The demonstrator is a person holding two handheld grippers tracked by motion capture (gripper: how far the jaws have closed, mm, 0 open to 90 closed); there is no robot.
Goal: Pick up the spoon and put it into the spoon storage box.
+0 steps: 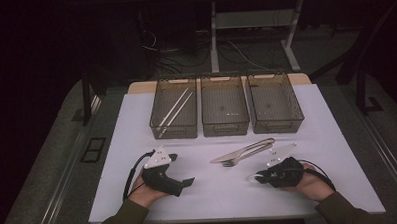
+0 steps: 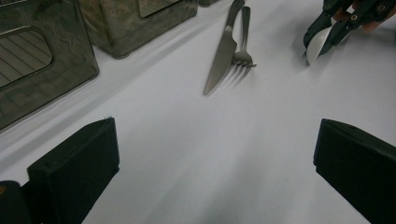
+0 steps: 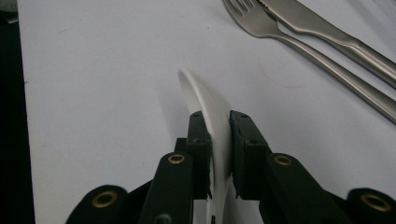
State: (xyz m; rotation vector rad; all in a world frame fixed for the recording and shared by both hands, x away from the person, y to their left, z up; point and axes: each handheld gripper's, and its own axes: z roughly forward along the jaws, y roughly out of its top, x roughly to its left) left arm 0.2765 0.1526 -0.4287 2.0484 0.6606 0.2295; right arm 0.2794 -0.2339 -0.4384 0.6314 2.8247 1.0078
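While your right hand-held gripper [image 3: 219, 154] pinches a white spoon [image 3: 205, 100], its two black jaws clamp the smooth, curved bowl edge-on, at the lower centre of the right gripper view. In the high view that spoon [image 1: 252, 177] sits low and right of centre, just above the pale matte counter [image 1: 214, 191], poking out from your right hand-held gripper [image 1: 261, 177]. No earlier motion is told here; the pads press on the glossy white surface.

Your left hand-held gripper [image 2: 215, 163] stands released, its blocky black jaws wide apart over bare counter at the lower corners of the left gripper view. In the high view it [image 1: 181, 180] lies at lower left.

Near the spoon, a brushed steel knife [image 1: 238, 153] and fork [image 1: 253, 151] lie side by side, slim and long-handled. Along the upper middle stand three translucent smoky plastic bins [image 1: 225, 111], rectangular with handle cut-outs; the leftmost holds two pale thin chopsticks [image 1: 175, 109].
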